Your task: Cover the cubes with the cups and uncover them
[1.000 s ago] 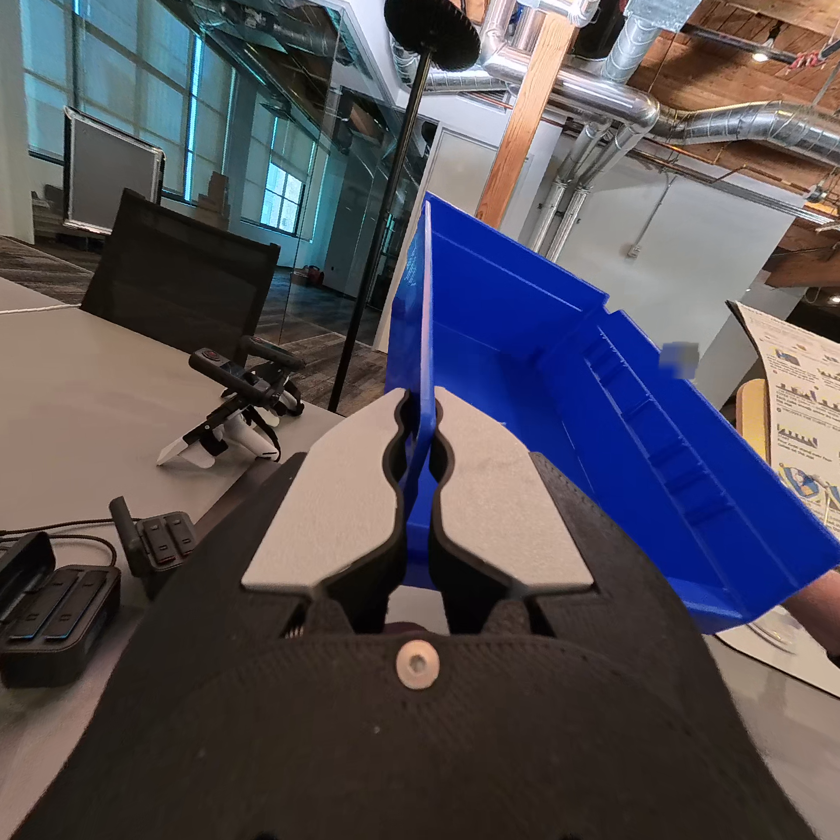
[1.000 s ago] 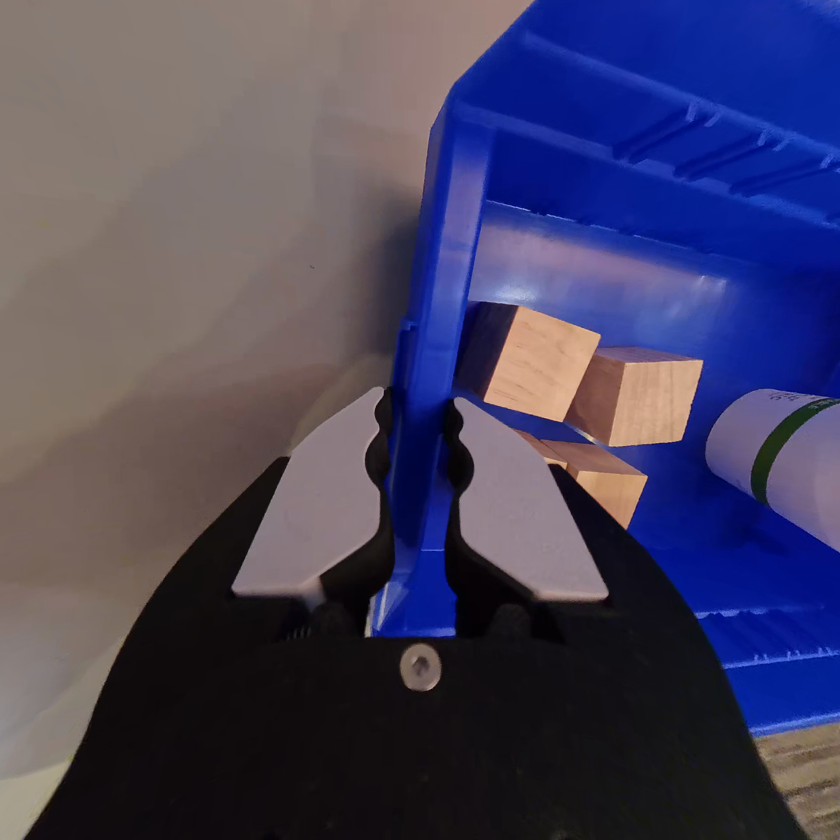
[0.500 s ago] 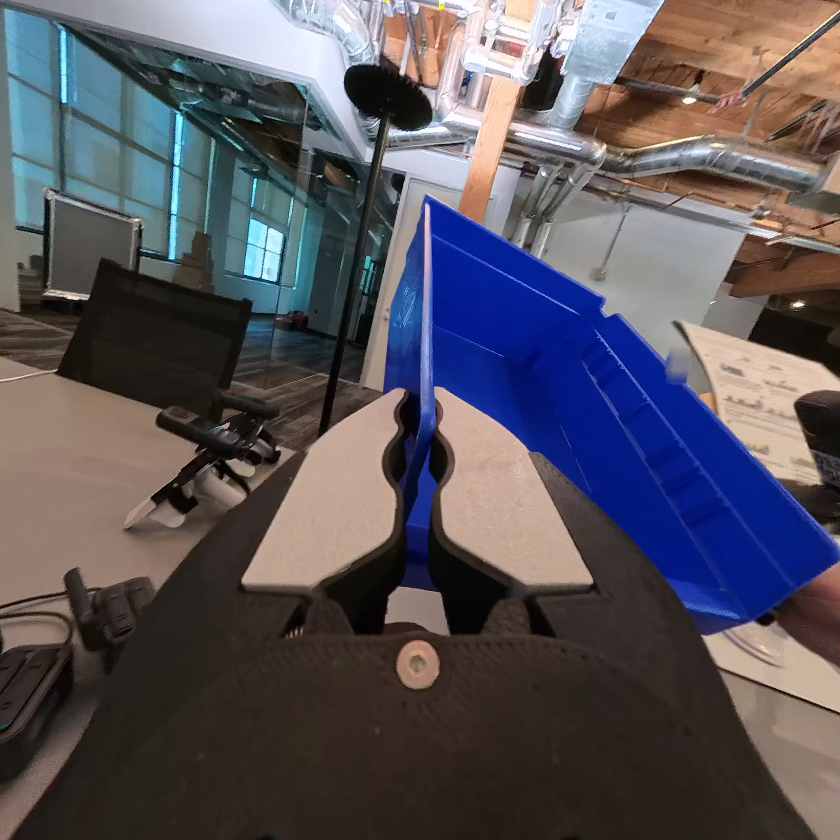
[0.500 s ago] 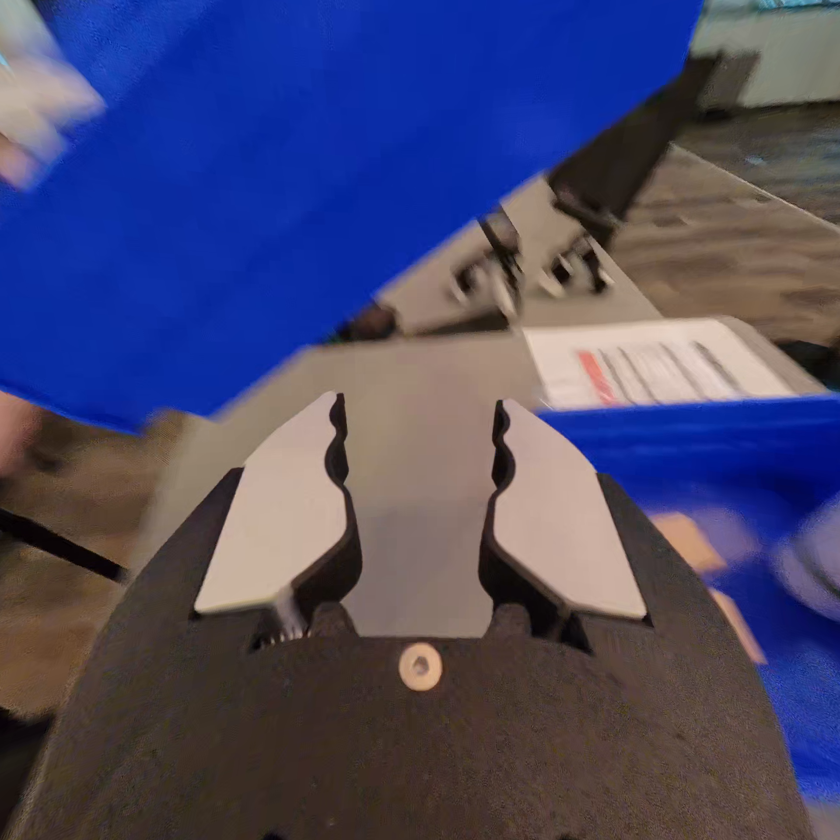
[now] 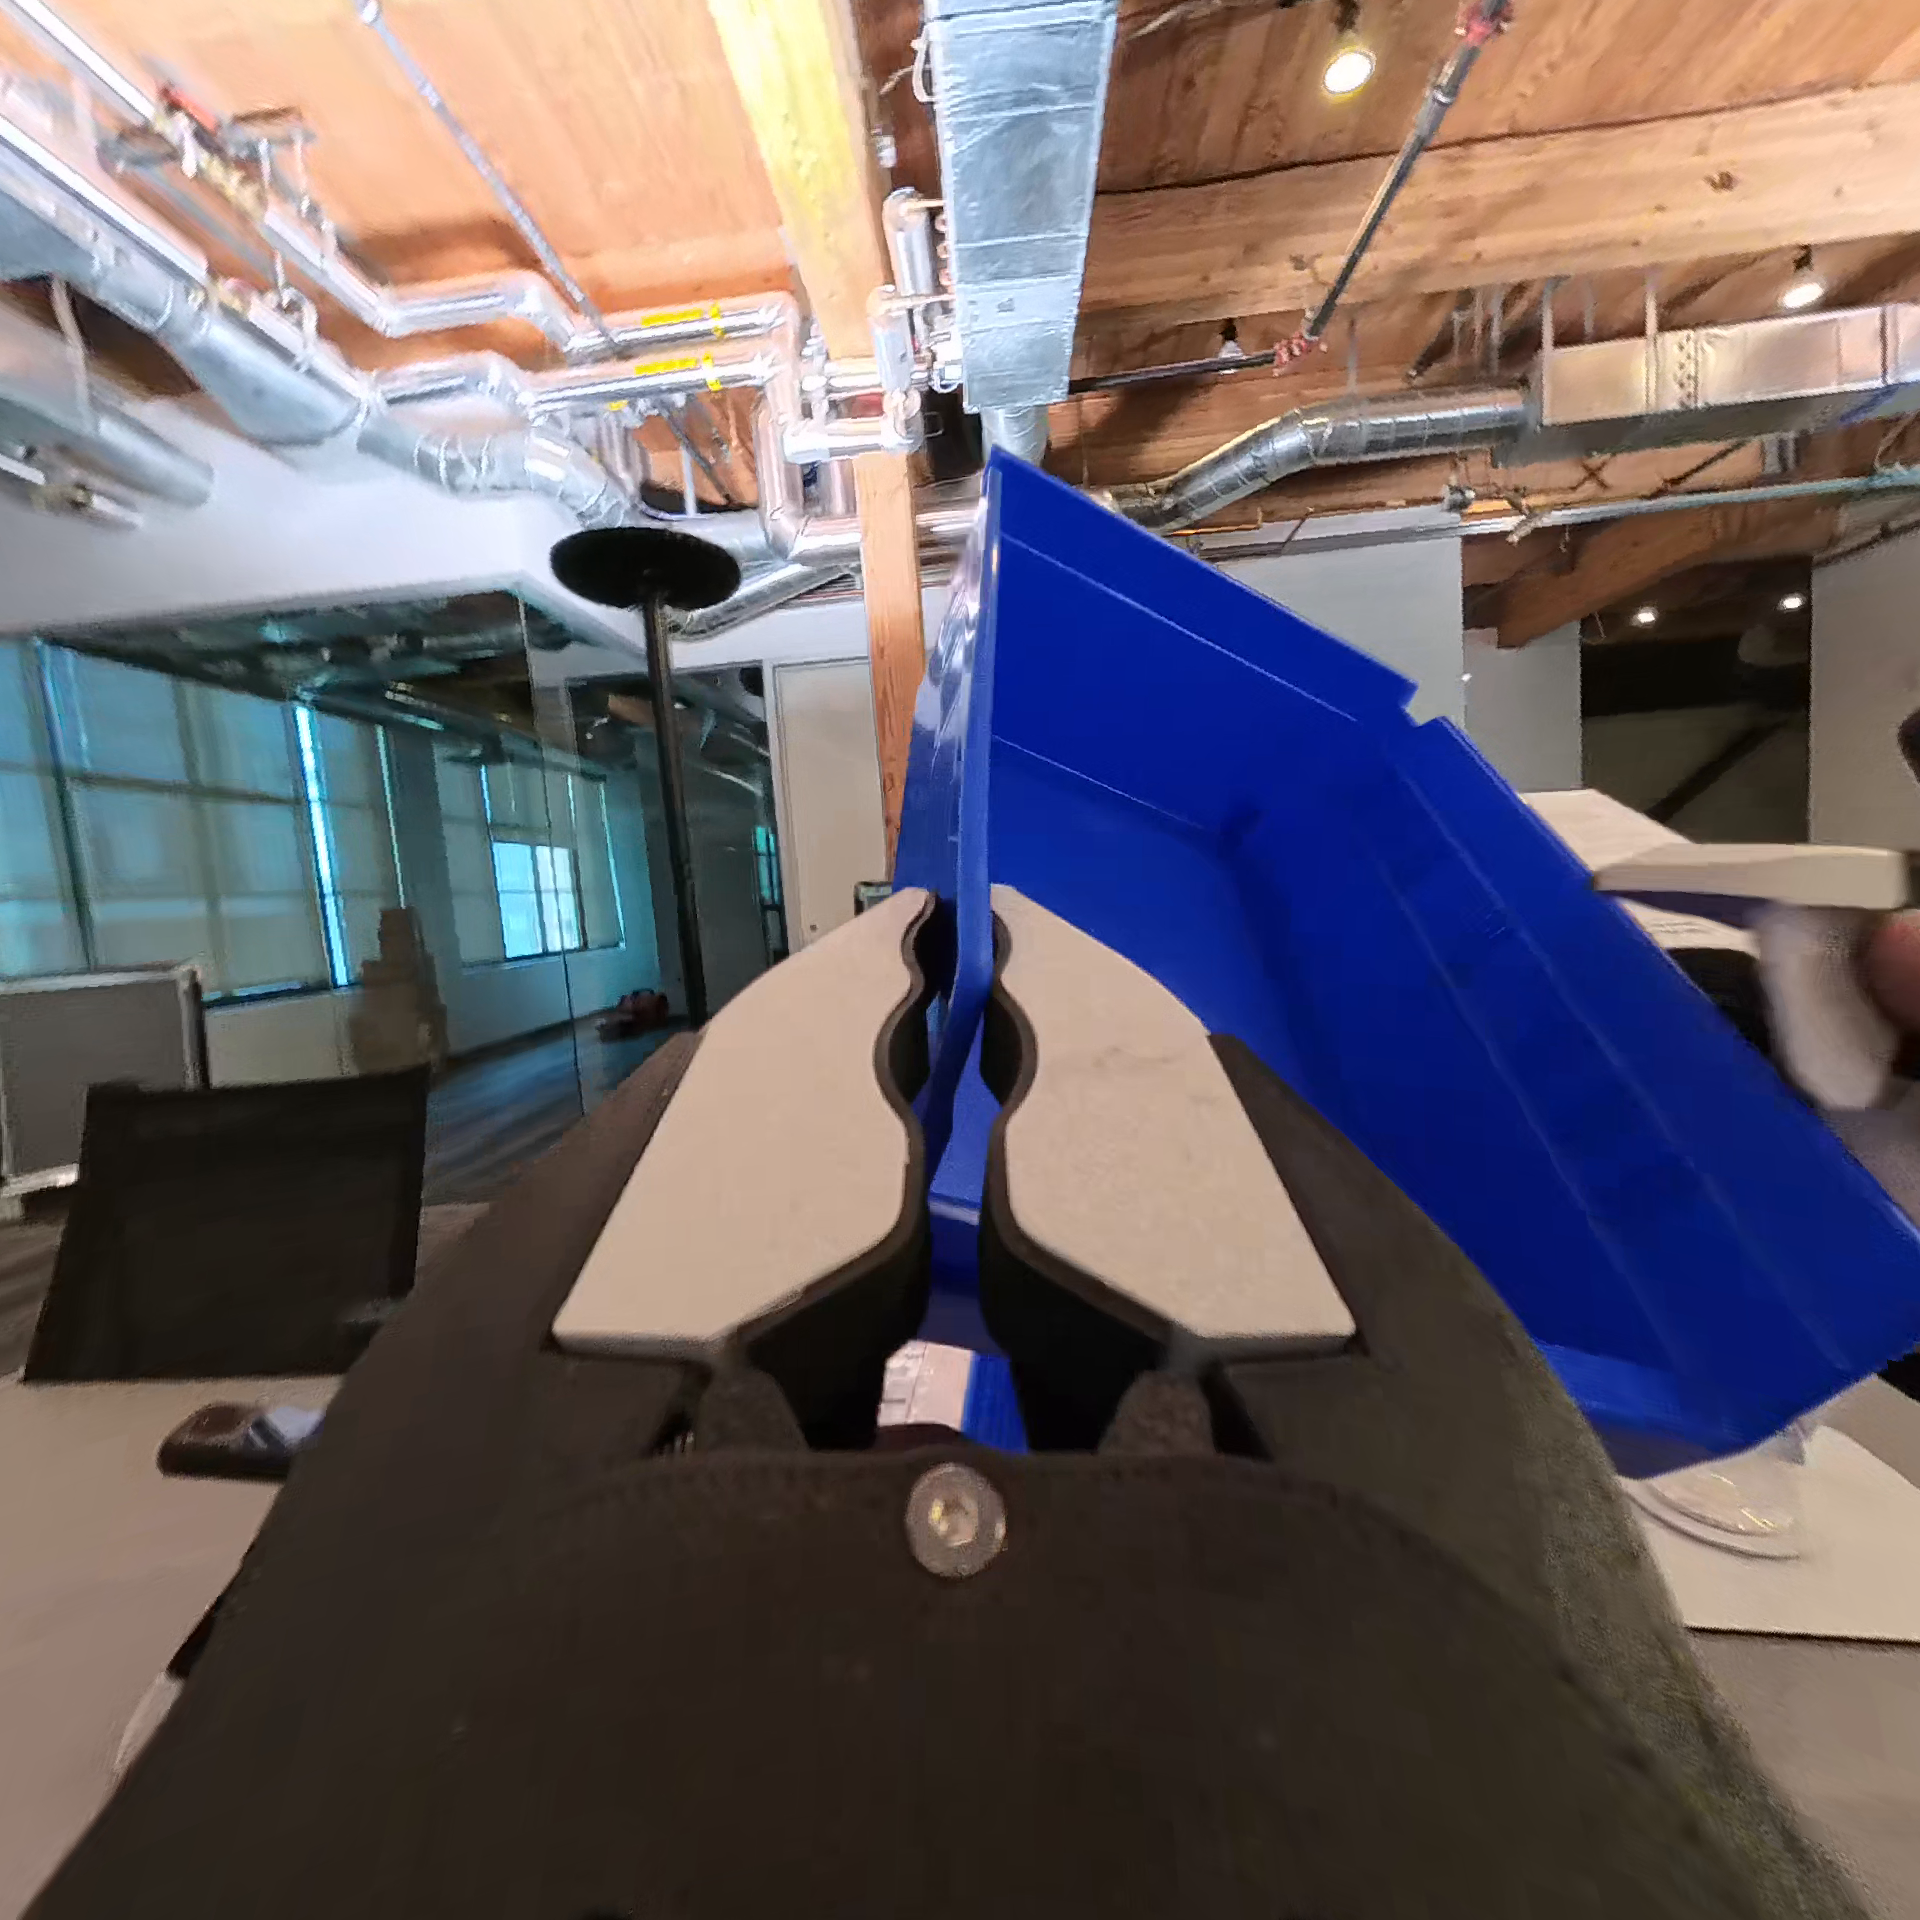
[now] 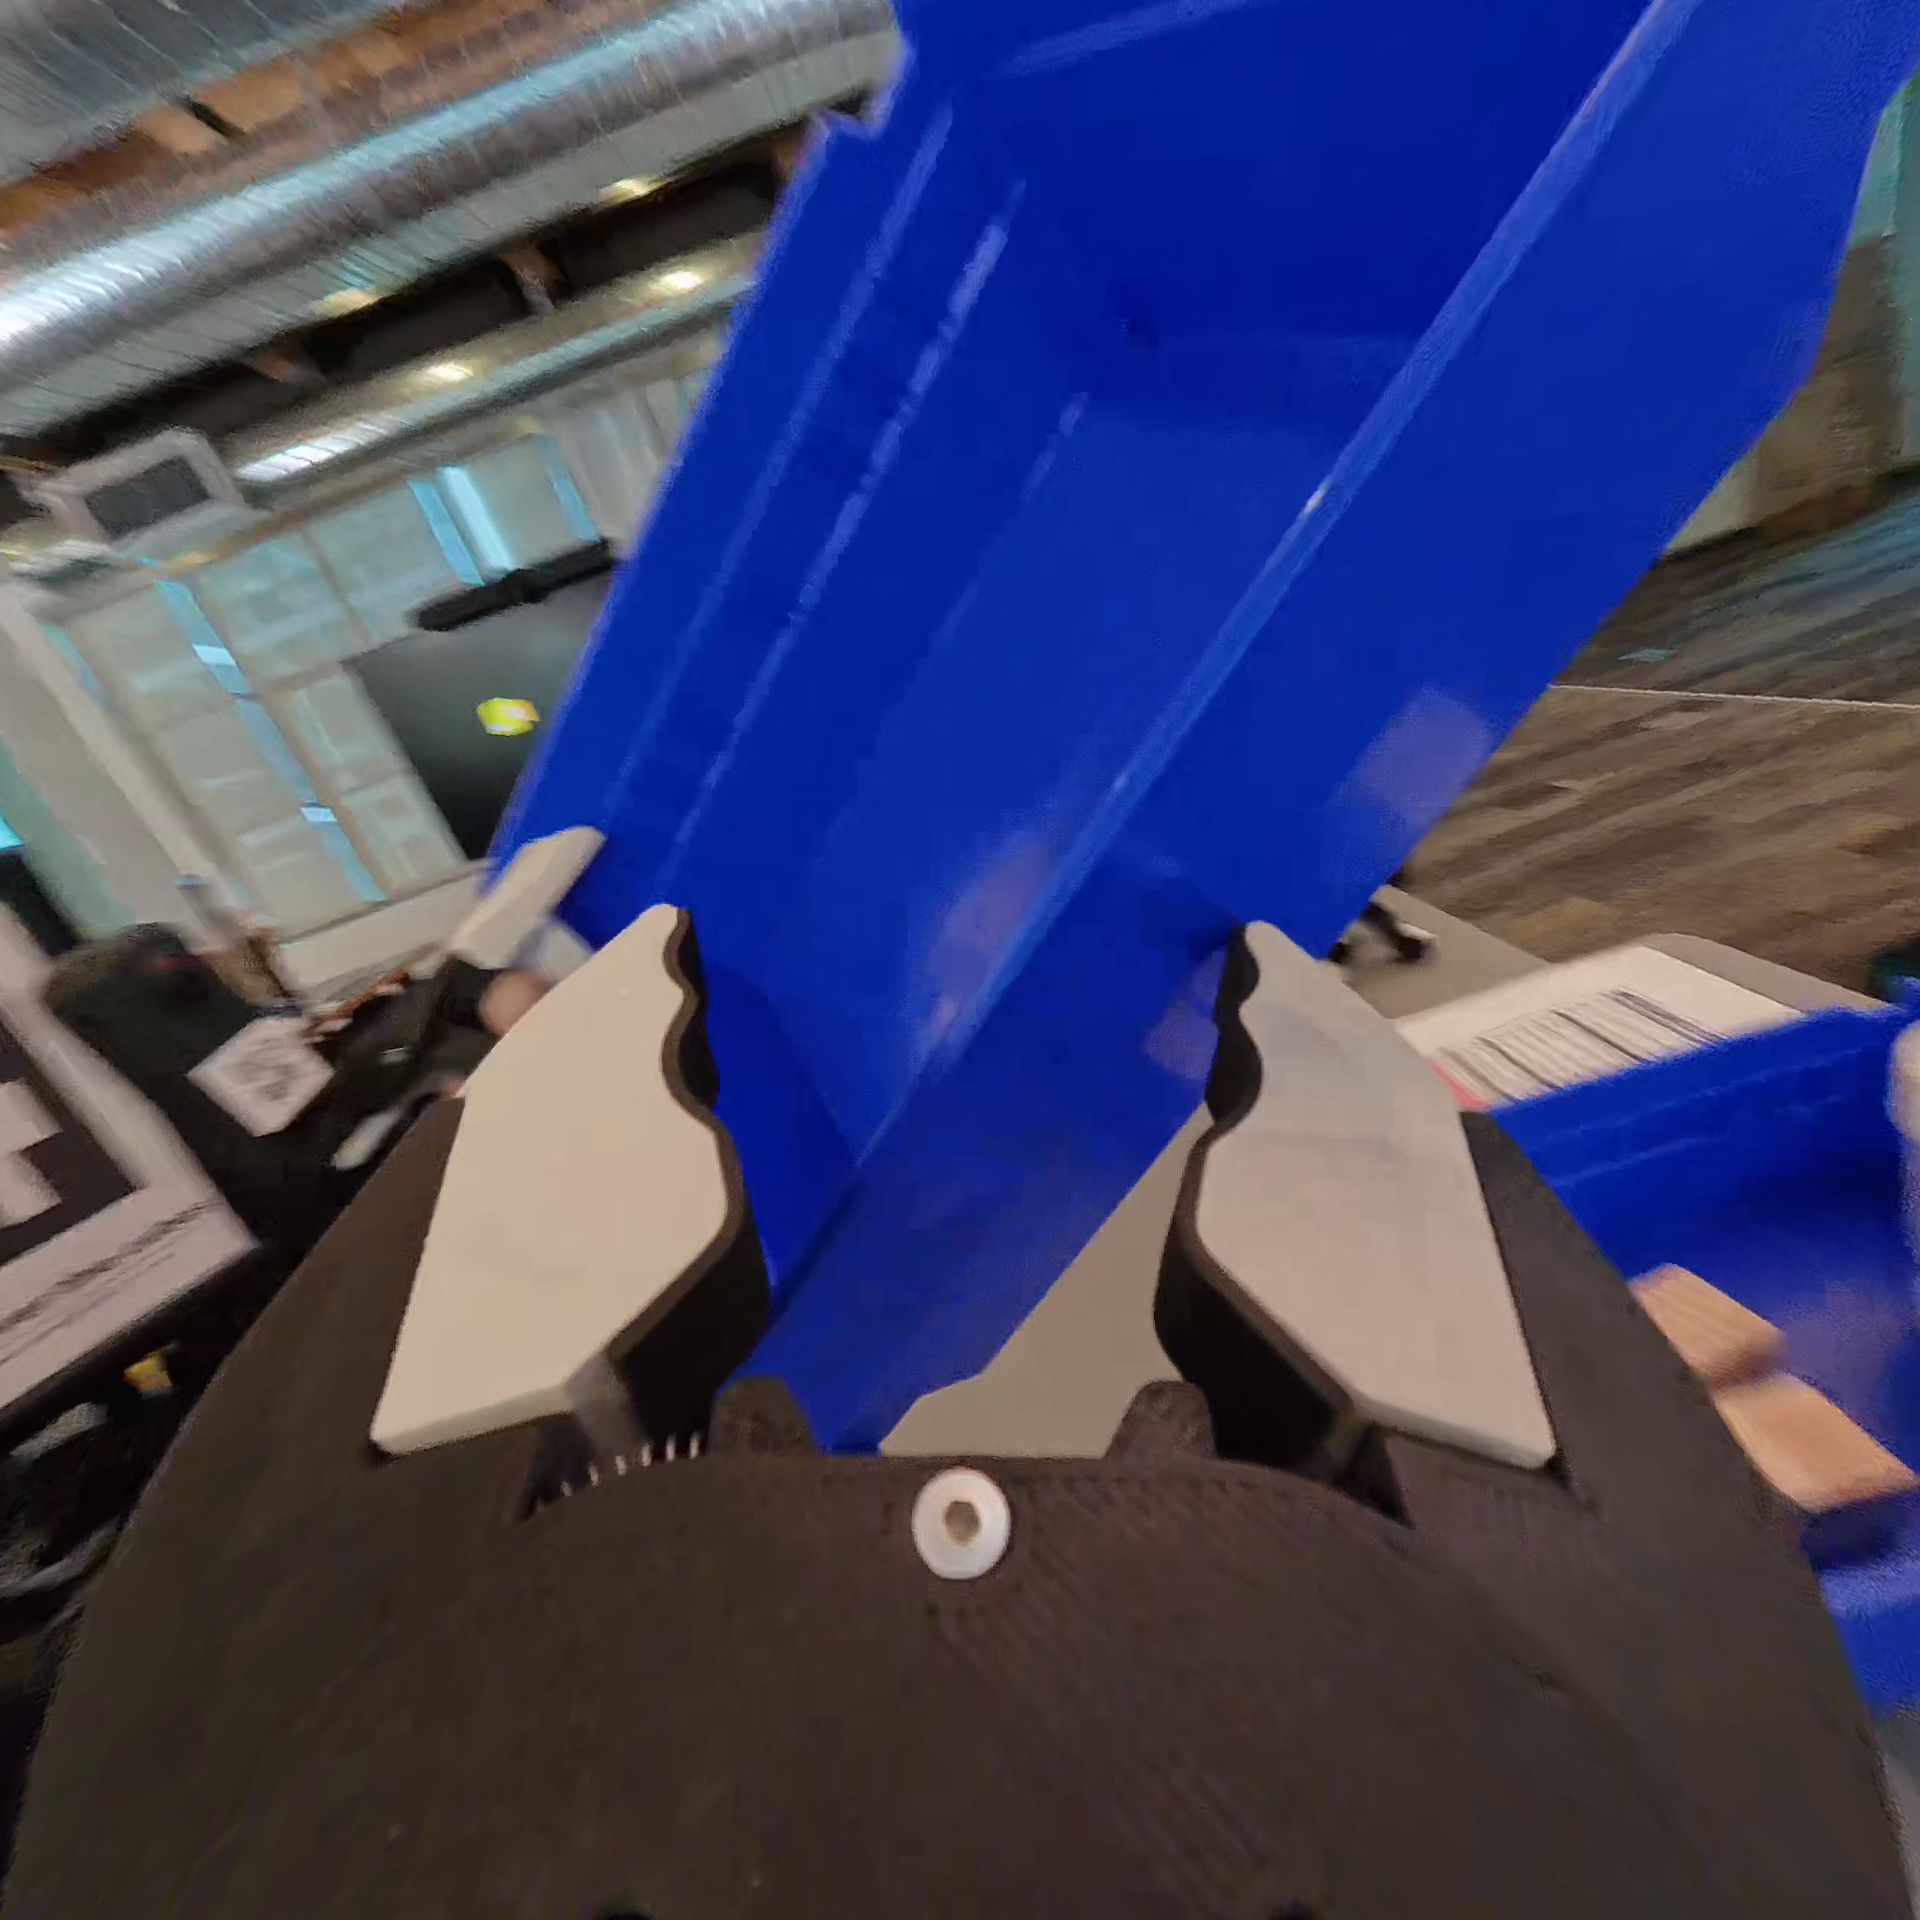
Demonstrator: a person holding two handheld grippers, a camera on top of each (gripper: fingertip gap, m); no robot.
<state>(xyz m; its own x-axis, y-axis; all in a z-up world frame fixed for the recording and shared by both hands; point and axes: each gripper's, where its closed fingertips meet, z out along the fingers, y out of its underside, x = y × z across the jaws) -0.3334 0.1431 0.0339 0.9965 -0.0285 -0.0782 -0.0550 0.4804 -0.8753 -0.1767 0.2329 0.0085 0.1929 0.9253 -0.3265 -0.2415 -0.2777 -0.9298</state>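
My left gripper (image 5: 961, 914) is shut on the side wall of an empty blue bin (image 5: 1351, 987) and holds it tilted in the air above the table. My right gripper (image 6: 961, 925) is open wide, and the lower end of that bin (image 6: 1039, 675) sits between its jaws. One right finger (image 5: 1756, 878) shows at the bin's far rim. A second blue bin (image 6: 1683, 1174) lies low at the right with blurred wooden cubes (image 6: 1756, 1392) in it. No cup can be made out clearly.
A grey table (image 5: 94, 1558) lies below with a black device (image 5: 223, 1439) on it and a black chair (image 5: 229, 1216) behind. A printed sheet (image 6: 1579, 1023) lies past the second bin. A black-and-white marker board (image 6: 83, 1226) stands at the left. A person's hand (image 5: 1886, 961) shows at the right edge.
My right gripper let go of the bin with the cubes, opened wide and swung up to the empty bin. My left gripper kept its grip and tilted upward.
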